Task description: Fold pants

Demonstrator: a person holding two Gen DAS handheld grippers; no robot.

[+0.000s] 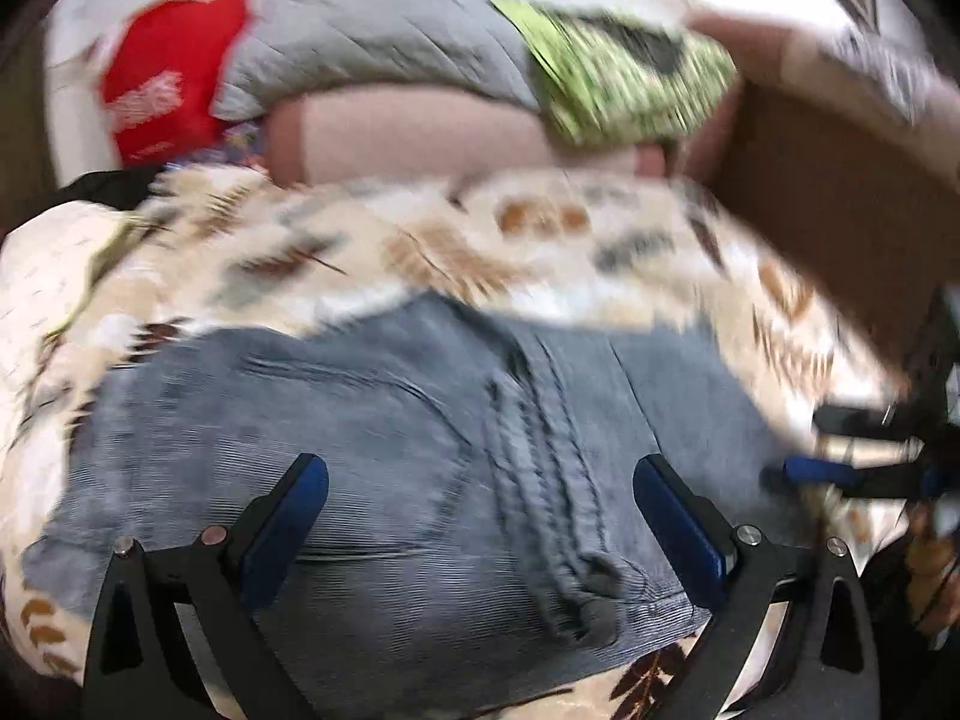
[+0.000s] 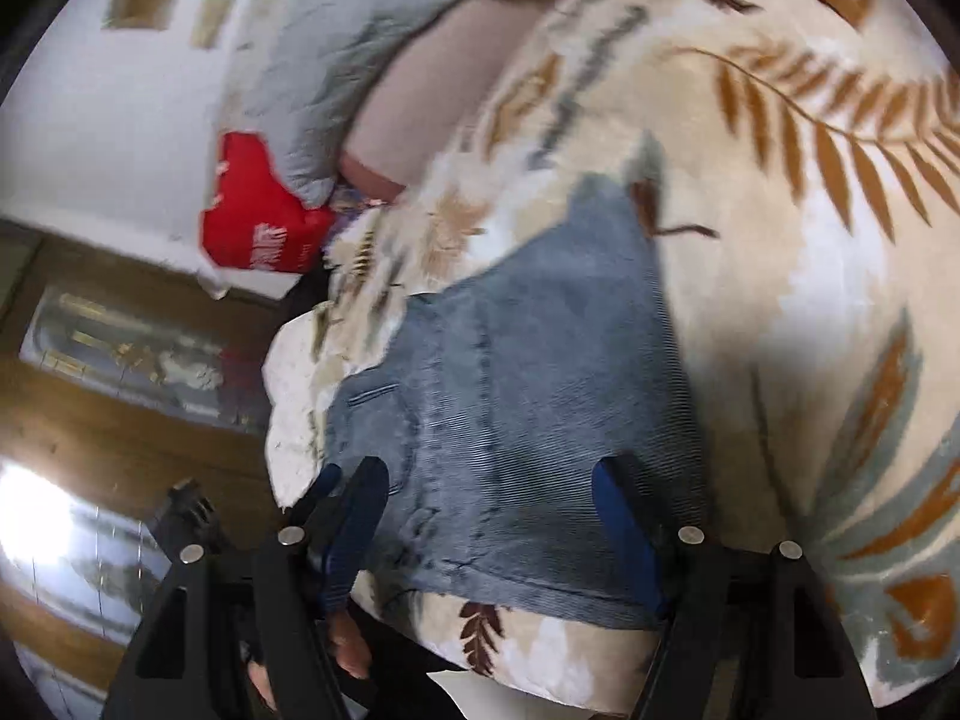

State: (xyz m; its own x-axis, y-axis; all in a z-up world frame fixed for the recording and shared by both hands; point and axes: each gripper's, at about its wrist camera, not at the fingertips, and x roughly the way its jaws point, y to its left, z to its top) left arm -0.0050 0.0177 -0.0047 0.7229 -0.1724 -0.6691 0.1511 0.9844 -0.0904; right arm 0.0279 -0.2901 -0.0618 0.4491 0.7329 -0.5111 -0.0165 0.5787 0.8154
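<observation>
Blue-grey corduroy pants [image 1: 384,456] lie folded into a compact bundle on a cream blanket with a leaf print [image 1: 420,240]. My left gripper [image 1: 480,480] is open, its blue pads spread wide just above the pants, holding nothing. The right gripper shows at the right edge of the left wrist view [image 1: 840,471]. In the right wrist view the pants [image 2: 528,396] lie between the spread fingers of my right gripper [image 2: 486,498], which is open and empty. The left gripper shows beside its left finger in that view [image 2: 192,516]. Both views are motion-blurred.
A grey quilt [image 1: 384,42], a red bag [image 1: 168,72], a green patterned cloth [image 1: 624,72] and a pink pillow [image 1: 420,138] lie at the far side of the bed. A brown headboard [image 1: 840,192] stands at the right. Wooden floor [image 2: 120,450] shows beyond the bed's edge.
</observation>
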